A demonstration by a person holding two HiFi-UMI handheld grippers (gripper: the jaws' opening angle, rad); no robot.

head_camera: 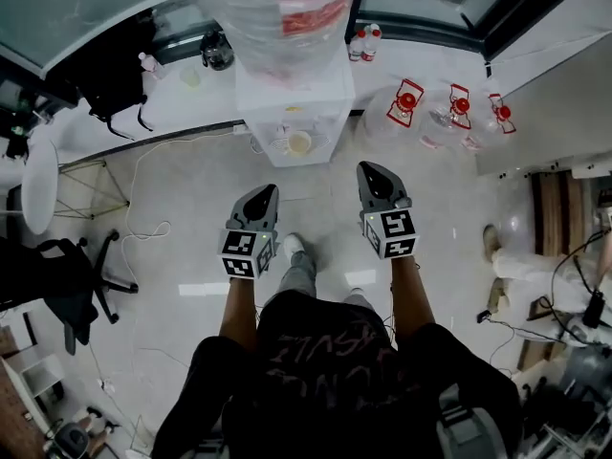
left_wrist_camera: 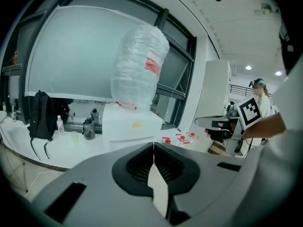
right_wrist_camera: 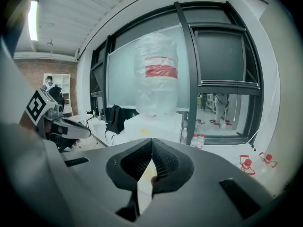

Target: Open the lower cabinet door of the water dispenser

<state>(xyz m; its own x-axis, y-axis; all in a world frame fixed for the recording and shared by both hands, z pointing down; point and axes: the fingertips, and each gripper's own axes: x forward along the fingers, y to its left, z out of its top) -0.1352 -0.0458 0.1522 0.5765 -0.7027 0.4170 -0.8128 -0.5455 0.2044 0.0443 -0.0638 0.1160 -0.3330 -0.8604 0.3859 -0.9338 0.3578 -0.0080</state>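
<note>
The white water dispenser (head_camera: 295, 113) stands against the window ledge with a plastic-wrapped bottle (head_camera: 282, 12) on top. From above I see only its top and tap recess; the lower cabinet door does not show. Both grippers hang over the floor short of it, apart from it. My left gripper (head_camera: 263, 191) and right gripper (head_camera: 371, 168) are shut with nothing between the jaws. In the left gripper view the dispenser (left_wrist_camera: 130, 124) rises ahead above the shut jaws of that gripper (left_wrist_camera: 154, 145). The right gripper view shows the dispenser (right_wrist_camera: 154, 123) beyond the right gripper (right_wrist_camera: 152, 142).
Empty jugs with red caps (head_camera: 435, 113) lie right of the dispenser. A black backpack (head_camera: 115, 79) hangs on the ledge at left, near a kettle (head_camera: 217, 51). An office chair (head_camera: 67, 280) and round table (head_camera: 38, 185) stand far left. Someone's legs (head_camera: 521, 256) and cables lie right.
</note>
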